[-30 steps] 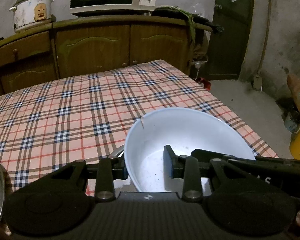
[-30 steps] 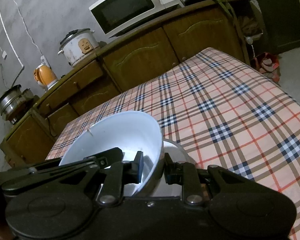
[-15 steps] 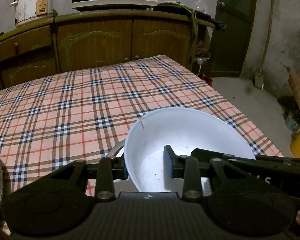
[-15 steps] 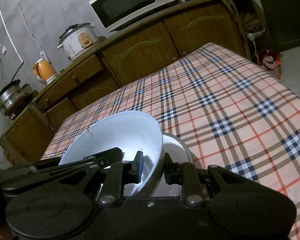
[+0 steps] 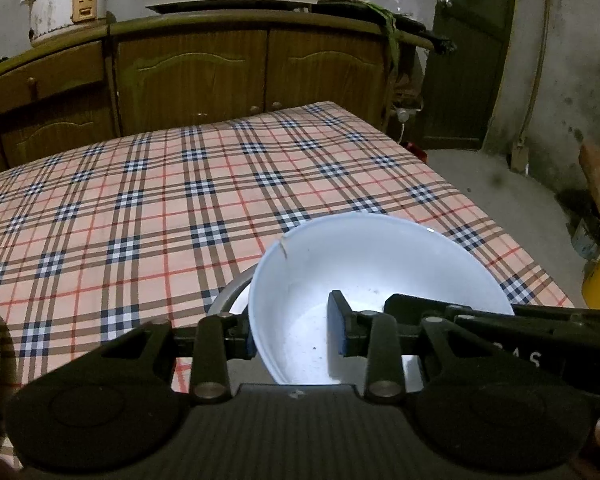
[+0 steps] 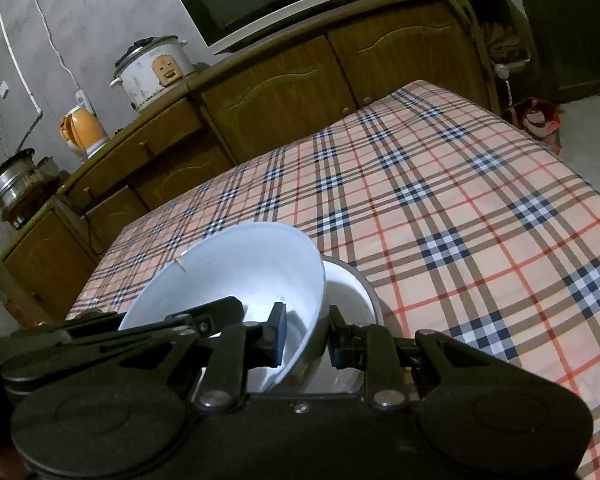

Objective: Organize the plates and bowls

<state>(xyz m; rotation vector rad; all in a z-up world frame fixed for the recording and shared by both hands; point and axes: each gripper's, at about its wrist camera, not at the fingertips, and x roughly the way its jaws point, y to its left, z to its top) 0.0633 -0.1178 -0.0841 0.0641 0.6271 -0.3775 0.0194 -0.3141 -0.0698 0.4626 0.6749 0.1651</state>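
The white bowl [image 5: 364,264] is gripped at opposite rims by both grippers' jaws. A metal bowl [image 6: 356,292] is seen just beyond the right gripper [image 6: 304,332]; the left gripper [image 5: 292,336] is clamped too.

Between the fingers, the white bowl [image 5: 364,264] looks glossy and smooth, perhaps enamel or melamine (the dim light hides which). Beside it, a shiny metal bowl [image 6: 354,280]. Beyond the fingertips, a matt woven checked tablecloth [image 5: 160,200] and dull varnished wooden cabinets [image 5: 228,68].

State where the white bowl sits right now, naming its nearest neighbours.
The white bowl is low in both wrist views, above the plaid tablecloth's near edge, gripped by both grippers, with a metal-rimmed dish just behind it.
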